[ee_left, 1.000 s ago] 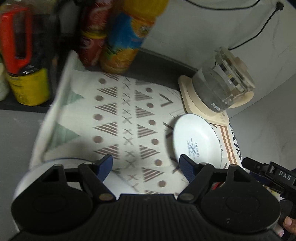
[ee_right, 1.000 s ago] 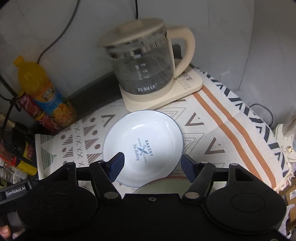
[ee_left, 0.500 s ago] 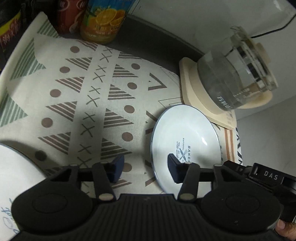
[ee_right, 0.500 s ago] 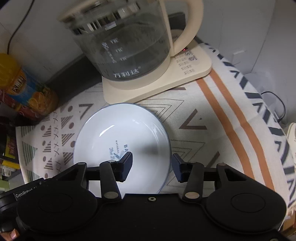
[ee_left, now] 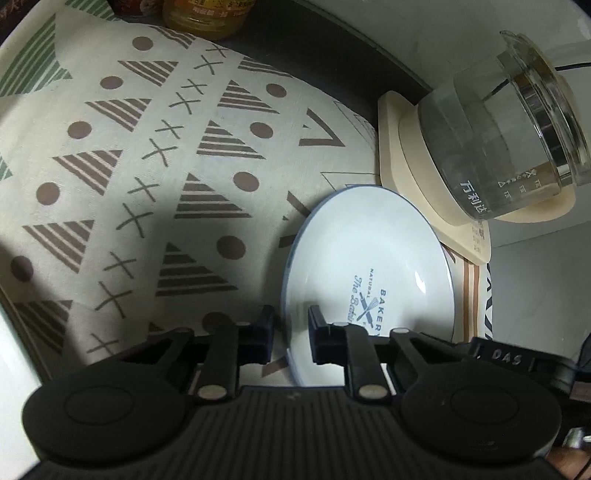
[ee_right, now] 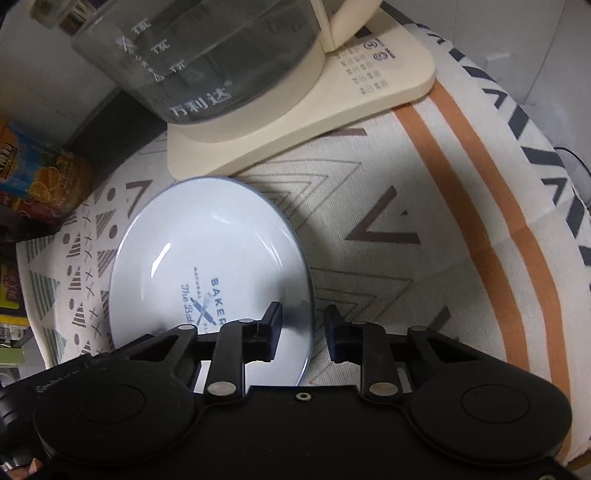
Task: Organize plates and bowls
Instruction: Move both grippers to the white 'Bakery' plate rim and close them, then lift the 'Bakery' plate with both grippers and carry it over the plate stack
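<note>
A white plate with a blue rim and "BAKERY" print (ee_left: 369,266) lies on the patterned cloth in front of the kettle; it also shows in the right wrist view (ee_right: 207,266). My left gripper (ee_left: 291,325) straddles its near left rim, jaws narrowed with a small gap around the edge. My right gripper (ee_right: 303,325) straddles the near right rim the same way. Neither pair of fingers visibly presses the rim.
A glass kettle (ee_left: 498,147) on a cream base (ee_right: 295,122) stands just behind the plate. Juice bottle (ee_left: 207,18) and cans (ee_right: 44,177) stand at the back left. A white rim (ee_left: 14,354) shows at the left edge. The cloth's orange stripe (ee_right: 461,184) runs right.
Both grippers moved down and forward to the plate and narrowed from wide open to a small gap astride its rim. The plate has not moved.
</note>
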Demonstrator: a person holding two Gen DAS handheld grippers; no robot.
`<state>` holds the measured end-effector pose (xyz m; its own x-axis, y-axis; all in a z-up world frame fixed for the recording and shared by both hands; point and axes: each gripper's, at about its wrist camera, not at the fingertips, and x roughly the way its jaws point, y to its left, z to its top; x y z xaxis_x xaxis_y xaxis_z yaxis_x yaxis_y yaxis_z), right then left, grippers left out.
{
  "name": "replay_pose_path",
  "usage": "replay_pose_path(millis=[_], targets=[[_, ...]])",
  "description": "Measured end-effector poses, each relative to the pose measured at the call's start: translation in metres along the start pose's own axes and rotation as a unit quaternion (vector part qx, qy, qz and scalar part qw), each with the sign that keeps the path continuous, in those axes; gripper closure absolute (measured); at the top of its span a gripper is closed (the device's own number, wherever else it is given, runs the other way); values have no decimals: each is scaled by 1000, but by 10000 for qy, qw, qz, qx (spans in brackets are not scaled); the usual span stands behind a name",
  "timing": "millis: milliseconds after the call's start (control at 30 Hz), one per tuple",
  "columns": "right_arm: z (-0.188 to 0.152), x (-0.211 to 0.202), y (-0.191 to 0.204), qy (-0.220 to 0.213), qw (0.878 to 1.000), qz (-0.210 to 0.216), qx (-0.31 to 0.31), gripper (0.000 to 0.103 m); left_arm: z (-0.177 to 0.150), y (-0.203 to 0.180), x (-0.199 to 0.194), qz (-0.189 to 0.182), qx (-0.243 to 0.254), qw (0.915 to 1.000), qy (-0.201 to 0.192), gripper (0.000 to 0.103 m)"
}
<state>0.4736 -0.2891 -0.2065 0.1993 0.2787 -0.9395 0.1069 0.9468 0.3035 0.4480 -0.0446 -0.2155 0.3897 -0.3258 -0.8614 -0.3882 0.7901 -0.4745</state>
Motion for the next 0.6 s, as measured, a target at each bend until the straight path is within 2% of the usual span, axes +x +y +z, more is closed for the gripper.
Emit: replay_pose_path(millis=[33, 267, 400, 600], targets=[[2, 1, 0, 6, 10000, 40, -18, 84, 0, -1, 1, 16, 8, 10000, 4, 90], [0, -6, -4, -109, 9994, 340, -33, 90, -1, -6, 3, 142, 107, 9998, -59, 92], [-1, -26, 3, -443, 9976, 505, -167, 95, -3, -12, -9, 284, 280, 9989, -262, 92], [1, -50, 25, -816, 9941, 612, -360, 95, 5, -10, -36, 130, 332, 9980, -525, 92]])
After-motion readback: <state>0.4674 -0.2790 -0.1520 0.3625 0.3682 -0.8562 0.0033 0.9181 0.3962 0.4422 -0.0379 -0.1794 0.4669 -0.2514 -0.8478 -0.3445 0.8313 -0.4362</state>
